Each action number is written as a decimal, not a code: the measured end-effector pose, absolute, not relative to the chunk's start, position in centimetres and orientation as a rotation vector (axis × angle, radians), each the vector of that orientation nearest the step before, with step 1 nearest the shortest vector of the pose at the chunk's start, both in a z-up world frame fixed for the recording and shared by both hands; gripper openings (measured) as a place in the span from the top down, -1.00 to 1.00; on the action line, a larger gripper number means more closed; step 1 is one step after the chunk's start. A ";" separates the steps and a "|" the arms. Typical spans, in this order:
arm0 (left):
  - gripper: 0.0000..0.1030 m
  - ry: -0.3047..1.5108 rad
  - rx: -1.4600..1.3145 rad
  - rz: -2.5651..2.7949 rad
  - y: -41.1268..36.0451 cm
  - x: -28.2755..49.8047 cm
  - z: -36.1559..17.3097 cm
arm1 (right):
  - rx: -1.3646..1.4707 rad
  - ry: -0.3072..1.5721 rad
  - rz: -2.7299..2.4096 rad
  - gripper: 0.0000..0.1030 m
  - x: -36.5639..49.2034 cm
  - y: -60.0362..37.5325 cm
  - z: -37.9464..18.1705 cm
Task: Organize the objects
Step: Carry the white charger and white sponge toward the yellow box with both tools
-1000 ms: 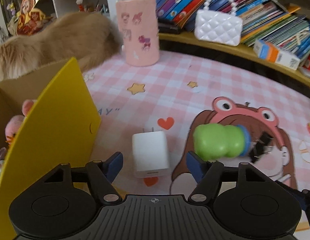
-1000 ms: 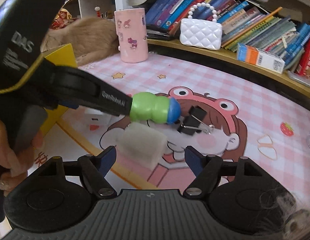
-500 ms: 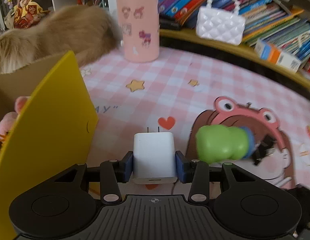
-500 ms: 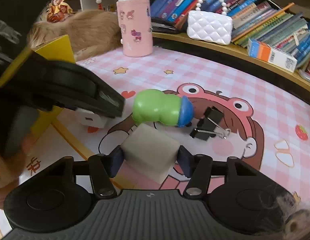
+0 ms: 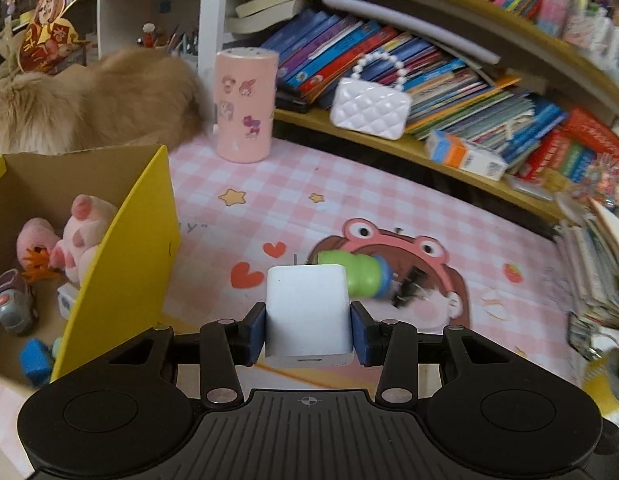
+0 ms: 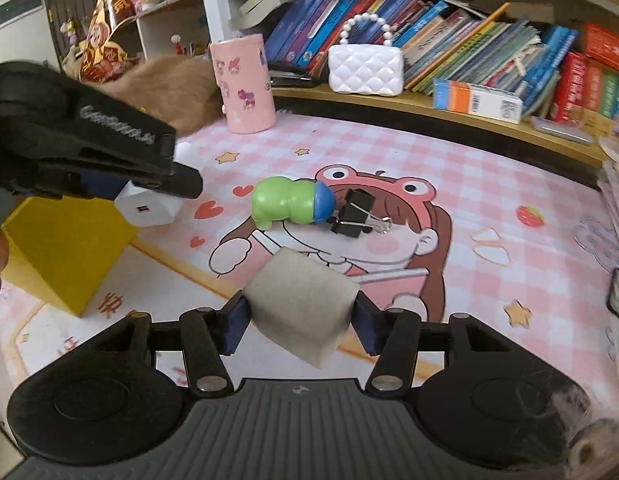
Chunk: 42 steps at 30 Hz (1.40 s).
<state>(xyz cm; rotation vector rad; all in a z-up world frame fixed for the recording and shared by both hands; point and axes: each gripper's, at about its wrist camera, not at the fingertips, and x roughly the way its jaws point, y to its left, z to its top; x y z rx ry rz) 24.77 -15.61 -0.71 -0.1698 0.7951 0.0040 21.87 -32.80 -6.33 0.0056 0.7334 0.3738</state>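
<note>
Black binder clips (image 5: 405, 294) blurred, half hidden behind green toy (image 5: 359, 276)

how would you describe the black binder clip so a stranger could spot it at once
Start at the pink checked mat with the frog-hooded cartoon girl. On her face lies a green toy with a blue cap. The binder clip sits beside that cap: the only black thing there, with silver wire handles.

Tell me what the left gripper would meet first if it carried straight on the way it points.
Probably the green toy on the mat, just beyond the white charger the left gripper holds; depth is unclear.
</note>
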 end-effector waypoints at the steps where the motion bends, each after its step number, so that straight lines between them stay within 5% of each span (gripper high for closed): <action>1: 0.19 0.790 -0.166 -0.007 -15.6 24.1 -0.5 | 0.014 0.735 0.370 0.00 21.4 -32.9 -6.1; 21: 0.19 0.768 -0.162 -0.155 -11.5 12.5 1.0 | 0.008 0.762 0.263 0.00 12.2 -30.3 -2.6; 42: 0.19 0.771 -0.129 -0.117 1.1 3.8 0.0 | -0.089 0.835 0.355 0.00 3.7 -16.3 -3.5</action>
